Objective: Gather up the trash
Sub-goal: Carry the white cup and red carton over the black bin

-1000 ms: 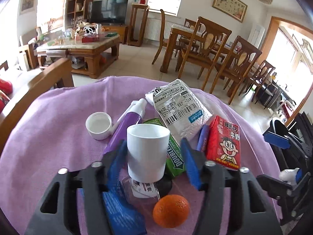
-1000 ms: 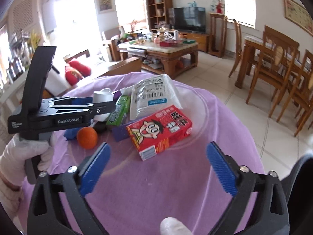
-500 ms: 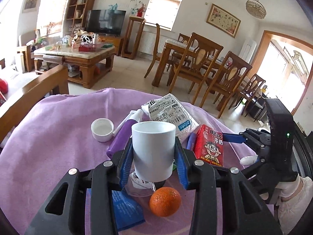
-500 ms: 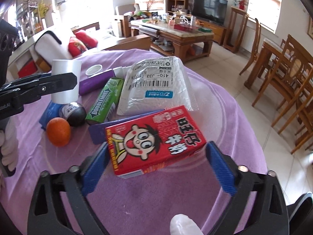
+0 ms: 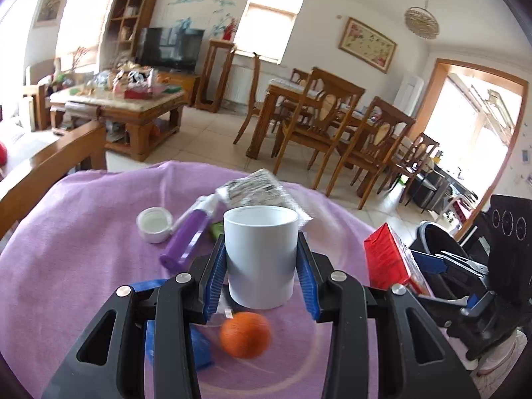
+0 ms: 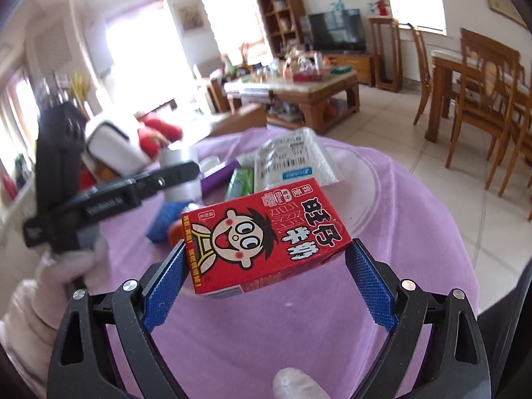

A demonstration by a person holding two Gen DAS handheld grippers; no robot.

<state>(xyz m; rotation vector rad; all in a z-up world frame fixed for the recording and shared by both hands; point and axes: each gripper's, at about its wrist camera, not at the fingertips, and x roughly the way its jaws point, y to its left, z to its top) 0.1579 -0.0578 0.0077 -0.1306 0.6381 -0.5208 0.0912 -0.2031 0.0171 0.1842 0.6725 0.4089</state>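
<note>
A: Where do things stand on the purple tabletop [image 5: 83, 239]?

B: The right tongs [image 6: 266, 277] pinch the red milk carton [image 6: 266, 236] between their blue pads, lifted above the cloth.

A: And the left tongs [image 5: 261, 267]?

B: They clamp the upright white cup [image 5: 261, 256]; an orange [image 5: 245, 334] lies just below.

Bright living/dining room, white walls [image 5: 326, 6] and pale tiled floor [image 5: 212, 136]. 2 sunlit windows [image 5: 269, 21], a TV [image 5: 169, 48] by a wooden shelf [image 5: 129, 26], a cluttered coffee table [image 5: 123, 113], a dining table [image 5: 292, 93] with wooden chairs [image 5: 369, 139]. Framed picture [image 5: 367, 44] and ceiling lamp [image 5: 421, 21] at right, open doorway [image 5: 478, 113] blown out with daylight.
</note>
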